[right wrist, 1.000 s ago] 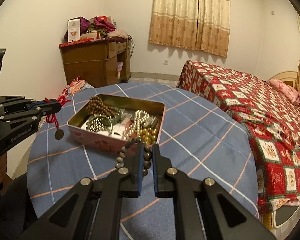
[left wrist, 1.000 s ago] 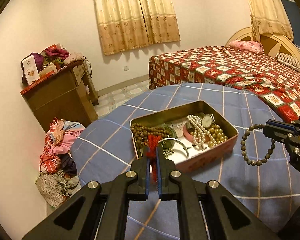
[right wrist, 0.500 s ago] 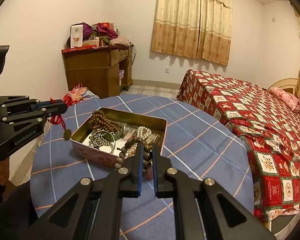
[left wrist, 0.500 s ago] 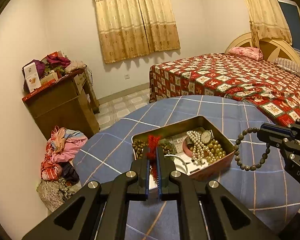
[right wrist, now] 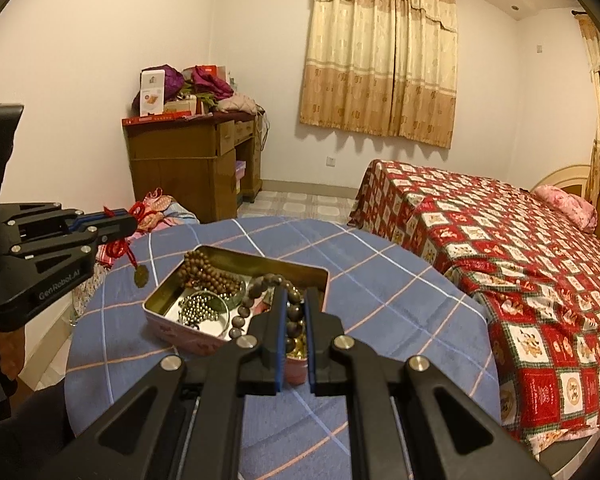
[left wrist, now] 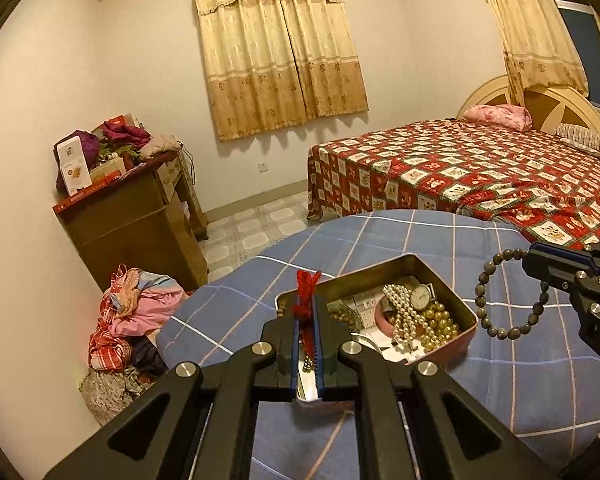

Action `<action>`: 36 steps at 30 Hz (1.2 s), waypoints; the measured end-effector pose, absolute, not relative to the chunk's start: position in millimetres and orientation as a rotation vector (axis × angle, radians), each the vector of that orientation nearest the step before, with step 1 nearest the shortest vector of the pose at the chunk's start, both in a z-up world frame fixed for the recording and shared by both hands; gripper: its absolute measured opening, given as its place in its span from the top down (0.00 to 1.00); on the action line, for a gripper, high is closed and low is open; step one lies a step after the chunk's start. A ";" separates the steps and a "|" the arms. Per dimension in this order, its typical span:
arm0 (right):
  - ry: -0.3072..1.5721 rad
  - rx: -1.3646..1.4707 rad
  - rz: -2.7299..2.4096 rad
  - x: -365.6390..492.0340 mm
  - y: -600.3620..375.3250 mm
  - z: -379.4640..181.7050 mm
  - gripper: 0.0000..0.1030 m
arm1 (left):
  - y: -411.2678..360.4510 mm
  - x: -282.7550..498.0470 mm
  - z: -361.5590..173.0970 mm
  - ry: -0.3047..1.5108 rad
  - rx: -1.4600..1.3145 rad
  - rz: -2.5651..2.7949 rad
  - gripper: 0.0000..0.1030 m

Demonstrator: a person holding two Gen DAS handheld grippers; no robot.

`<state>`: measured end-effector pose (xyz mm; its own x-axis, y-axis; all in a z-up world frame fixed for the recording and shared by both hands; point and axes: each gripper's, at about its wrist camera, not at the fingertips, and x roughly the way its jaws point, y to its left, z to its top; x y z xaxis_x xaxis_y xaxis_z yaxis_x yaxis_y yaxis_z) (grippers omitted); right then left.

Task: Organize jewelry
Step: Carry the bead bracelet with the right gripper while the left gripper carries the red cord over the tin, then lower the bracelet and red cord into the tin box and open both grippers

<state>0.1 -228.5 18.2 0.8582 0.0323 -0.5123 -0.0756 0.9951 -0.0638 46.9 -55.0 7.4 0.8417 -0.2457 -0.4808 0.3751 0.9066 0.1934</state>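
An open metal tin (left wrist: pixel 466 312) (right wrist: pixel 156 312) full of jewelry sits on the blue checked table. It holds pearls (left wrist: pixel 400 312), a watch (left wrist: pixel 420 292), brown beads (right wrist: pixel 208 272) and a silver bead chain (right wrist: pixel 200 308). My left gripper (left wrist: pixel 308 300) (right wrist: pixel 130 220) is shut on a red cord with a round pendant (right wrist: pixel 141 276), held above the tin's left end. My right gripper (right wrist: pixel 293 300) (left wrist: pixel 530 260) is shut on a dark bead bracelet (left wrist: pixel 504 296) (right wrist: pixel 256 292), which hangs above the tin's right end.
The round table (left wrist: pixel 520 380) with a blue checked cloth ends close behind the tin. A bed with a red patterned cover (left wrist: pixel 480 168) stands to the right. A wooden dresser (left wrist: pixel 132 220) and a clothes pile (left wrist: pixel 132 316) are at the left.
Both grippers have risen with their pieces: the red cord pendant and the bead bracelet are lifted higher above the tin.
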 end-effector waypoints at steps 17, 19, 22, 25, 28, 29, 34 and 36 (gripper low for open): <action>0.502 -0.102 0.043 19.9 -228.0 25.1 0.91 | -55.0 72.3 1.3 0.440 0.305 -0.266 0.95; 0.505 -0.107 0.041 23.2 -227.8 24.3 0.91 | -56.3 74.9 0.8 0.442 0.306 -0.265 0.95; 0.508 -0.107 0.036 27.5 -227.8 23.1 0.91 | -59.3 79.4 0.3 0.443 0.308 -0.263 0.95; 0.517 -0.106 0.028 34.5 -228.5 20.2 0.91 | -62.5 84.6 -1.4 0.447 0.313 -0.260 0.95; 0.529 -0.106 0.023 41.5 -230.8 16.6 0.91 | -64.1 89.8 -3.6 0.452 0.321 -0.256 0.95; 0.531 -0.106 0.022 43.1 -230.9 15.4 0.91 | -64.8 91.5 -4.4 0.454 0.322 -0.255 0.95; 0.549 -0.111 0.018 53.4 -231.3 10.9 0.91 | -68.9 100.4 -9.7 0.469 0.330 -0.251 0.95; 0.555 -0.117 0.017 56.3 -230.2 10.0 0.90 | -70.3 103.2 -11.8 0.474 0.334 -0.249 0.95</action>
